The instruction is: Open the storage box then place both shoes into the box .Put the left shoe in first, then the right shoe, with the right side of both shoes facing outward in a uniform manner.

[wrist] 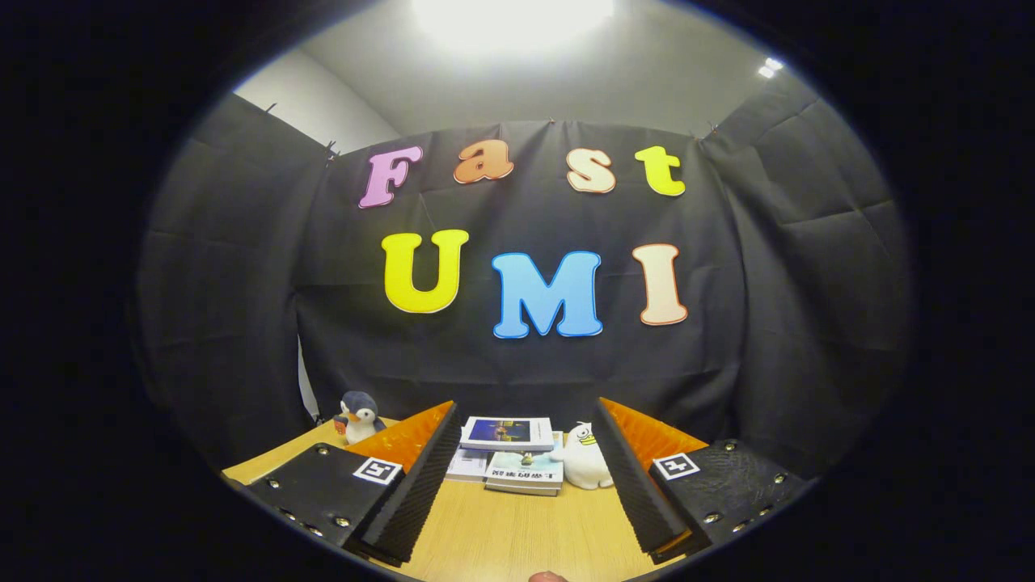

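No storage box and no shoes can be made out from the gripper view, so their place cannot be told. No container of any kind is seen on the table (517, 533), a light wooden surface lying in the lower middle of the frame.

The claw (525, 473) is seen at the bottom of the frame, held wide open, with a broad stretch of bare table between its two fingers. Nothing is gripped and nothing is touched by either finger. The left finger (420, 485) runs from the lower left towards the centre, and the right finger (635, 481) runs from the lower right towards the centre; ribbed inner faces are shown on both. A small square printed marker is fixed on the body behind each finger.

Beyond the fingertips, near the middle of the lower frame, a small stack of books (508, 453) is laid flat on the table against the black cloth wall (242, 323). The topmost book is set slightly askew over those beneath it. Print is carried on the covers, but it is too small and blurred to be read. Just right of the books, touching or nearly touching them, a white plush toy (584, 461) is placed upright. To the left of the left finger, near the table's far corner, a penguin plush (357, 416) is stood upright, well apart from the books.

A bright ceiling light (509, 20) is seen at the top centre of the frame.
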`<state>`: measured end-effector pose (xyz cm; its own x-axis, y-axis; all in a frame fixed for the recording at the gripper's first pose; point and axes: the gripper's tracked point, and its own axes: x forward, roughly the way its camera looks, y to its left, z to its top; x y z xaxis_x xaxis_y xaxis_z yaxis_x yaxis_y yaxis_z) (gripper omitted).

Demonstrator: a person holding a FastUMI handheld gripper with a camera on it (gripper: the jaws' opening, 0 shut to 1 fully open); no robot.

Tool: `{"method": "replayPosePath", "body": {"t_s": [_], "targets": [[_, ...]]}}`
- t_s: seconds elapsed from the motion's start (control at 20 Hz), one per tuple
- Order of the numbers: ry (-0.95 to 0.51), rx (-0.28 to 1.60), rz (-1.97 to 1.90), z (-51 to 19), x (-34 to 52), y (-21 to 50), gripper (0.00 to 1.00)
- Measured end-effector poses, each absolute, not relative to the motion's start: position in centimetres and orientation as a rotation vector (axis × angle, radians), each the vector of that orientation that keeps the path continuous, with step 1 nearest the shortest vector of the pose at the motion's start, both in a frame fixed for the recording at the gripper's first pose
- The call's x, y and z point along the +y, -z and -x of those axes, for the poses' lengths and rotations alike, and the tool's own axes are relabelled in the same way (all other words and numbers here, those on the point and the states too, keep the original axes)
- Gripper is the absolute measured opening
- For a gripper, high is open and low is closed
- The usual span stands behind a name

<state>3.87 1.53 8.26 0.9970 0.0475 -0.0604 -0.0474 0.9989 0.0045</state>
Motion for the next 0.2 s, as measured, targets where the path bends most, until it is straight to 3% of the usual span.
{"method": "replayPosePath", "body": {"t_s": [0.2], "targets": [[-0.048, 0.044, -0.018, -3.75, 1.89, -8.65, 0.97]]}}
